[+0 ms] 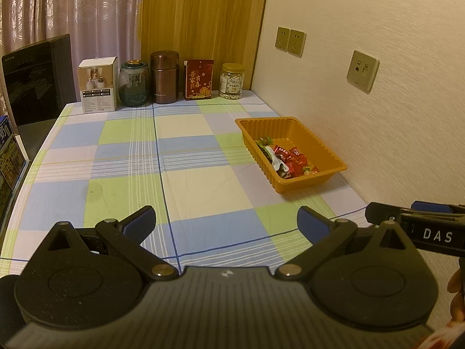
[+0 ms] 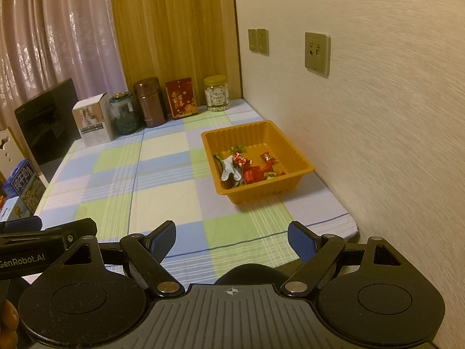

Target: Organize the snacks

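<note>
Snacks (image 1: 286, 160) all in orange tray (image 1: 337, 164) at tabletop (image 1: 186, 151) right side, just beside wall; heaped toward tray's near end, far end bare. No loose wrapper visible on cloth.

Left gripper (image 1: 226, 223) jaws apart, empty, over near edge. Right gripper (image 2: 231, 240) same.

Judgement: sorting looks near done. If any tidying remains, come down from above inside rim, pinch one wrapper, avoid nudging light tray.

Tray's long axis runs near-to-far along wall, open side up.
</note>
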Available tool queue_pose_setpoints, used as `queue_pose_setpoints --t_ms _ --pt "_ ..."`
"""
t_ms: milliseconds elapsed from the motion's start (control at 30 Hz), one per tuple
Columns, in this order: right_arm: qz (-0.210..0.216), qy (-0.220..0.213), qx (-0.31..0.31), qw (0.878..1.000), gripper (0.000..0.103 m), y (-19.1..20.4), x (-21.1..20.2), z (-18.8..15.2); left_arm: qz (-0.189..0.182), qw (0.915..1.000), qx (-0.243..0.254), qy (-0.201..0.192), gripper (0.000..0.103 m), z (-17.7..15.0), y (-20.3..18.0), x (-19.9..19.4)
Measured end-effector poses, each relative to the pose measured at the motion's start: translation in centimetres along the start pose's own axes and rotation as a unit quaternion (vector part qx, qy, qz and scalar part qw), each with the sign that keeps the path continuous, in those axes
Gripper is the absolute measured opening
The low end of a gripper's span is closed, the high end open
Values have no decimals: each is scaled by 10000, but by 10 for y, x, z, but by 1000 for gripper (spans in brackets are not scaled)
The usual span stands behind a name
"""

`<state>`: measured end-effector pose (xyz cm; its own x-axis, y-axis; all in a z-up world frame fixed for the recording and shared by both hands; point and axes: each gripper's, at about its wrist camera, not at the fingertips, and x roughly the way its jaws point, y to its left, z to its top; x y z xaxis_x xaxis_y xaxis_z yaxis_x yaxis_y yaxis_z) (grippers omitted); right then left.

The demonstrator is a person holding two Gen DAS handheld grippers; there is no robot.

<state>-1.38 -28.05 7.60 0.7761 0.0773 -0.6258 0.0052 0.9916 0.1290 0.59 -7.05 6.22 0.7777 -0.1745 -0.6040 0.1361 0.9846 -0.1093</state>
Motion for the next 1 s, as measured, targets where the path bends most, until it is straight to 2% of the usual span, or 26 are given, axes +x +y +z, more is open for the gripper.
queue_pose_setpoints --t_ms 1000 --pt "-6 -1 25 10000 84 -1 1 -2 -34 10000 -15 17 103 -2 -5 2"
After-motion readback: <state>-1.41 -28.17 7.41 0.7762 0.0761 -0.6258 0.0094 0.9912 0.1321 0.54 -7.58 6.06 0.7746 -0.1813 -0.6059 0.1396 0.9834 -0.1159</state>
